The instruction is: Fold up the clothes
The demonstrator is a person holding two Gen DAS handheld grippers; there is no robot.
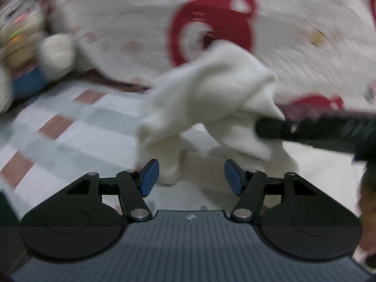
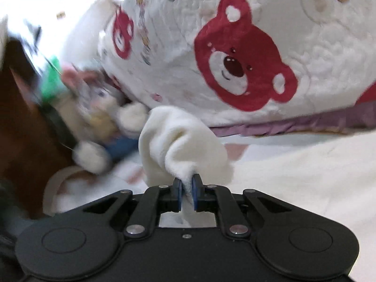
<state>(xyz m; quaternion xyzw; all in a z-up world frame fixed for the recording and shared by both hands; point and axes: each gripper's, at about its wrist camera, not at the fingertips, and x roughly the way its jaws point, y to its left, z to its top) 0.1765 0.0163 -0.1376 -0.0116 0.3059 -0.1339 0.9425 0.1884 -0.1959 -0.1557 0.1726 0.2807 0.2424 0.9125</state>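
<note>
At the far left a stuffed toy (image 1: 54,54) lies against the foot of a bear-print quilt (image 1: 141,23), clear of the open stretch of checked bedsheet (image 1: 58,129) in front of it, where there is room to lay a garment flat.

The left tongs (image 1: 191,176) stand wide with nothing between the blue pads (image 1: 149,177). They sit low and just behind the hanging lower end of a small white fleece garment (image 1: 206,94); judging by that, they are lined up to catch the loose end, though the picture does not settle this.

The garment itself hangs bunched above the bed, its bottom close to the sheet, because it is pinched at one edge only, so its weight pulls it into a drooping fold. It is not lying folded.

On the right, the right tongs (image 2: 186,184) are closed narrowly on that edge, a tuft of fleece squeezed between the pads (image 2: 177,191). In the left wrist view they reach in from the right side. Motion blur hides finer details such as seams or sleeves.
</note>
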